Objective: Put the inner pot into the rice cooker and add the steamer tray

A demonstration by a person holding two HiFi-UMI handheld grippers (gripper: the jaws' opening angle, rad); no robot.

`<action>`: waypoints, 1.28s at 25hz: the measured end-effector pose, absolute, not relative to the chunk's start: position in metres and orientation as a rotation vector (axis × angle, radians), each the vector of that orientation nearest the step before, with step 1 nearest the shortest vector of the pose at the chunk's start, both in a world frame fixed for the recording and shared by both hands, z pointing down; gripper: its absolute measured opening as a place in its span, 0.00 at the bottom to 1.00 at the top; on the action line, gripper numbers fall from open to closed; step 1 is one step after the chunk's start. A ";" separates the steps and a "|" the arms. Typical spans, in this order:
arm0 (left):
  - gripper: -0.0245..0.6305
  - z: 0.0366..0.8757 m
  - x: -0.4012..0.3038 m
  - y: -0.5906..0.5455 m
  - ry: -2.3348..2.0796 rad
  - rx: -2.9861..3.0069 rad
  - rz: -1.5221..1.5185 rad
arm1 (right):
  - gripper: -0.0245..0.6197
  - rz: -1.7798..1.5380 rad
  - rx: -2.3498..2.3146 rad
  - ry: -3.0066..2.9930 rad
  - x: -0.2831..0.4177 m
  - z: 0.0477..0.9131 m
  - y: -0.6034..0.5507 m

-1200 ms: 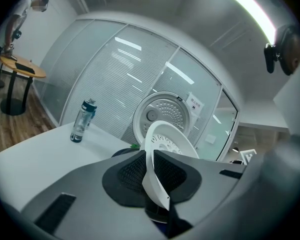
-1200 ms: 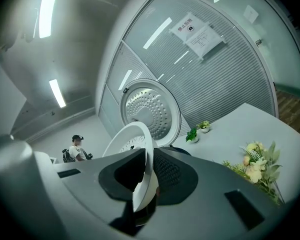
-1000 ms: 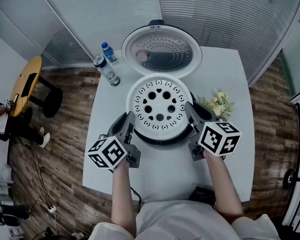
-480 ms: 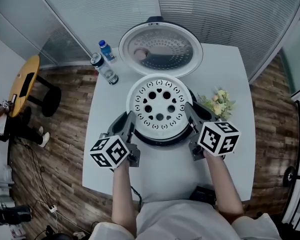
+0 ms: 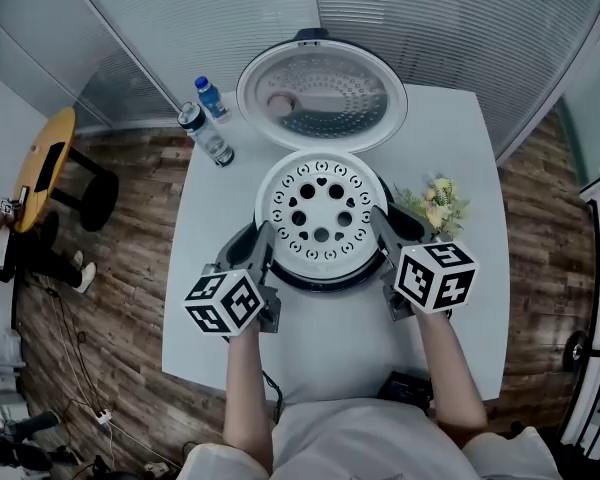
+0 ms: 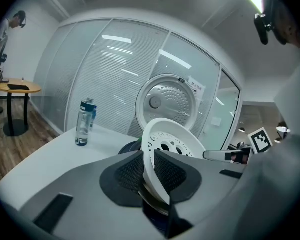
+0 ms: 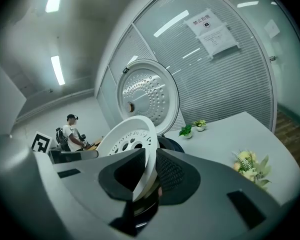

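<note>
Steamer tray [image 5: 320, 213], in left tool [image 5: 264, 238], right tool [image 5: 379, 222]

**Two-handed clamp, arms forward**

Your left gripper [image 5: 264, 238] and right gripper [image 5: 377, 218] both reach away from you and tilt slightly downward, with their marker cubes nearest your body. Each has its jaws pinched on the rim of the steamer tray [image 5: 321, 214], on opposite sides. Your bare left forearm [image 5: 245, 388] and right forearm [image 5: 445, 368] extend forward, roughly parallel.

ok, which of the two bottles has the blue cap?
The smaller bottle at the back; the bigger clear bottle in front of it has a dark cap.
</note>
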State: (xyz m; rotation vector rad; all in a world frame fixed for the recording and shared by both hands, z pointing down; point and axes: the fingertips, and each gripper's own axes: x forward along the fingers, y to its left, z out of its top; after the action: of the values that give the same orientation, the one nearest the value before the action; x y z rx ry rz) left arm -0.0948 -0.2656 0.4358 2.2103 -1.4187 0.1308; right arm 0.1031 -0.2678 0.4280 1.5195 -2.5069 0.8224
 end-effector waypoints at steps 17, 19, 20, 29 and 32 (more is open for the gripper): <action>0.18 0.446 -0.090 -0.268 -1.519 2.285 0.375 | 0.16 0.591 1.537 -2.393 0.102 0.435 -0.271; 0.18 0.447 -0.090 -0.268 -1.521 2.288 0.392 | 0.17 0.547 1.534 -2.369 0.101 0.436 -0.271; 0.19 0.448 -0.090 -0.268 -1.522 2.290 0.402 | 0.18 0.529 1.533 -2.359 0.101 0.436 -0.272; 0.20 0.453 -0.090 -0.272 -1.533 2.304 0.487 | 0.20 0.425 1.543 -2.284 0.100 0.442 -0.276; 0.21 0.457 -0.089 -0.273 -1.539 2.303 0.516 | 0.20 0.405 1.546 -2.263 0.102 0.446 -0.278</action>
State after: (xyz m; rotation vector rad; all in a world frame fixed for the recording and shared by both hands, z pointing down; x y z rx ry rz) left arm -0.0887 -0.2728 0.4570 2.3027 -1.5389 0.5155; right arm 0.1024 -0.2777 0.4463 1.5459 -2.2635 0.4052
